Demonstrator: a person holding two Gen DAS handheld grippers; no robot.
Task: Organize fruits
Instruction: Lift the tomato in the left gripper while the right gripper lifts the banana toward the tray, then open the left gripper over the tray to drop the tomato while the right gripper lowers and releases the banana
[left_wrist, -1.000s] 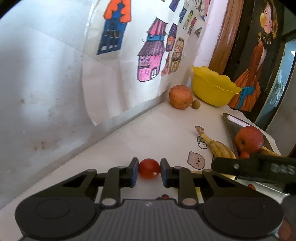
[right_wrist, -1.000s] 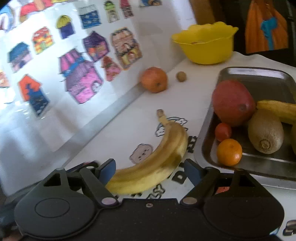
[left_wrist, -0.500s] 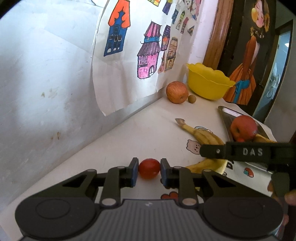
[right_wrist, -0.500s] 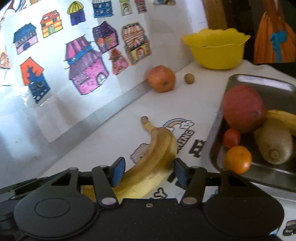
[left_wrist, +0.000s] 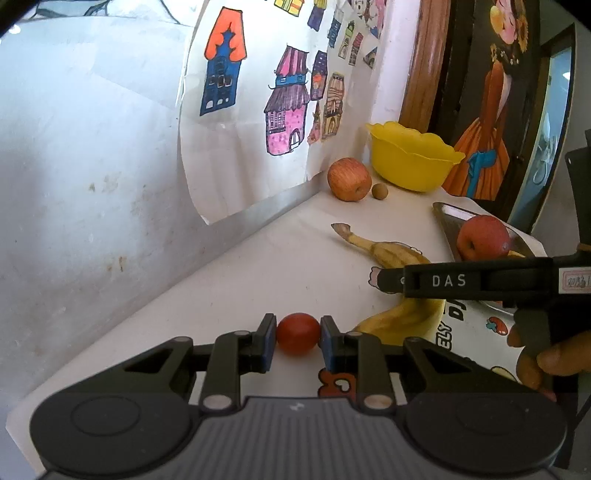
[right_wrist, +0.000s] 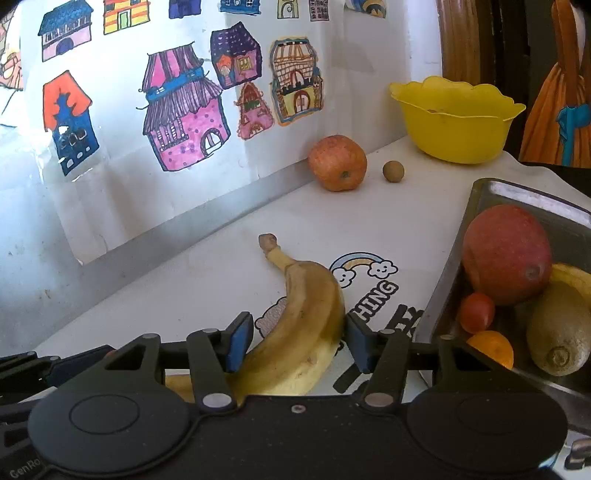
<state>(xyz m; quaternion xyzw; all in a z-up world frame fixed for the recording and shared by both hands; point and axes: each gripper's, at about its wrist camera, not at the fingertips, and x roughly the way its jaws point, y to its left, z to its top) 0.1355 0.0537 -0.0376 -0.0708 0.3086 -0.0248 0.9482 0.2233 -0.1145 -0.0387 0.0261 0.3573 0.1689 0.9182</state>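
The left gripper (left_wrist: 298, 338) is clamped on a cherry tomato (left_wrist: 297, 333), both blue pads touching it, low over the near edge of the white tablecloth (left_wrist: 288, 266). The right gripper (right_wrist: 297, 343) straddles a banana (right_wrist: 301, 325) lying on the cloth; its right pad touches the peel, its left pad sits just beside it, so a firm hold cannot be told. At right, a metal tray (right_wrist: 491, 192) holds a red apple (right_wrist: 508, 254), another cherry tomato, a small orange and a kiwi. Far off, an apple (right_wrist: 338, 162) and a small brown fruit (right_wrist: 393, 171) sit near a yellow bowl (right_wrist: 456, 118).
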